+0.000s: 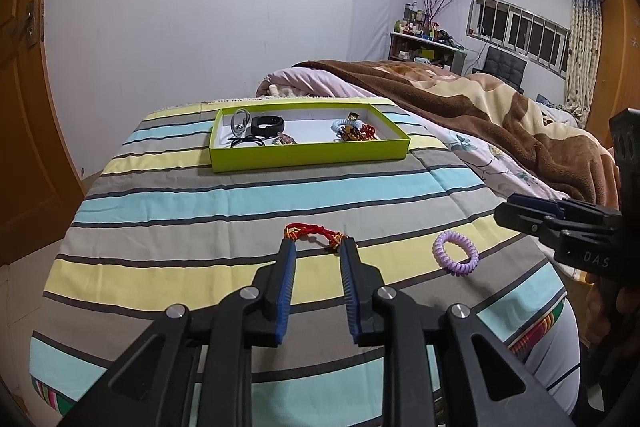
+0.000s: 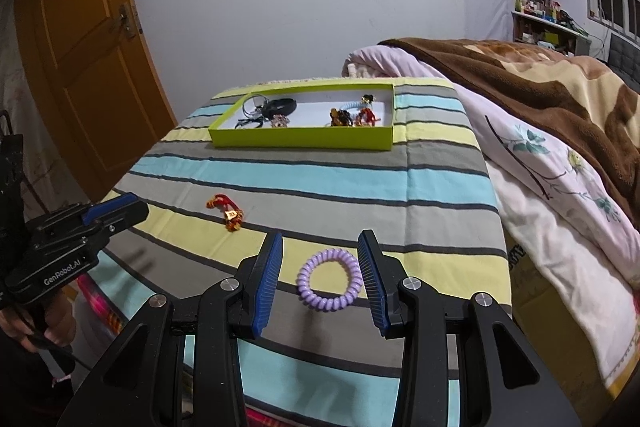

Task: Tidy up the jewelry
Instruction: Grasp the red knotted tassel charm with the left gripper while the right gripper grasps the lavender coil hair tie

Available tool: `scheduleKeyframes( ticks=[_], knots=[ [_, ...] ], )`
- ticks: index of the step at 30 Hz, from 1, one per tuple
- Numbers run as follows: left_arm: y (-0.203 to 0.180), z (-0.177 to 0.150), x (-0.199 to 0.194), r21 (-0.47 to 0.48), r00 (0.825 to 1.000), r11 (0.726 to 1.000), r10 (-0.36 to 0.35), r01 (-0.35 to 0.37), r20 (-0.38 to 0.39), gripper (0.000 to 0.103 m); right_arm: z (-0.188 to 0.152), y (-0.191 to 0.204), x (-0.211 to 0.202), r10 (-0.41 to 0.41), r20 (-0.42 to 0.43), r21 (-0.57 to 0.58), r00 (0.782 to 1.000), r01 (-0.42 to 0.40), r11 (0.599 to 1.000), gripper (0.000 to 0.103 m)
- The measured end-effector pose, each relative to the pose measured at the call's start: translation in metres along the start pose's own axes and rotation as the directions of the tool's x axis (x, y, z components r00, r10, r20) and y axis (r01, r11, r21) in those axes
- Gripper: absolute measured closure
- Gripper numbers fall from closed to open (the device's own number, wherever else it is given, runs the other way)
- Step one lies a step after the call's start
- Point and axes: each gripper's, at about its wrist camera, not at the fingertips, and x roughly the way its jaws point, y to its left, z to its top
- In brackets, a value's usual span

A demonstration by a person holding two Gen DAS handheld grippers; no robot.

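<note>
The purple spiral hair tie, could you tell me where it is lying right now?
In the right wrist view the purple spiral hair tie lies on the striped cloth between the open right gripper fingers, untouched.

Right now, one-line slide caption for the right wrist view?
Open right gripper straddles a purple coil hair tie on the striped cover, green tray beyond.

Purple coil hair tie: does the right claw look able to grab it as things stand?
Probably yes. The purple coil hair tie lies flat on the striped cloth between the open right claw fingers, with nothing covering it.
</note>
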Motion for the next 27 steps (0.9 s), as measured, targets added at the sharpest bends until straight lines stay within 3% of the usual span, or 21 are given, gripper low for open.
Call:
scheduleKeyframes(
  ticks=[5,12,22,27],
  knots=[
    [-0.001,-0.001,0.008,-0.003,1.0,1.0,-0.004,0.004,-0.016,0.078,-0.007,-0.005,0.015,-0.015,-0.034,-0.001,0.999,0.015,1.0,0.063],
    [-0.001,-0.003,0.025,-0.022,0.998,0.999,-0.026,0.025,-0.052,0.07,-0.016,-0.015,0.034,-0.028,-0.08,0.003,0.996,0.029,1.0,0.064],
    [-0.001,-0.001,0.058,-0.099,0.989,0.993,-0.083,0.071,-0.125,0.066,-0.023,-0.016,0.053,-0.05,-0.123,-0.032,0.991,0.047,0.998,0.081],
    [-0.001,0.002,0.08,-0.153,0.983,0.987,-0.084,0.059,-0.161,0.066,-0.021,-0.016,0.056,-0.046,-0.123,-0.041,0.991,0.041,0.998,0.085]
  ],
)
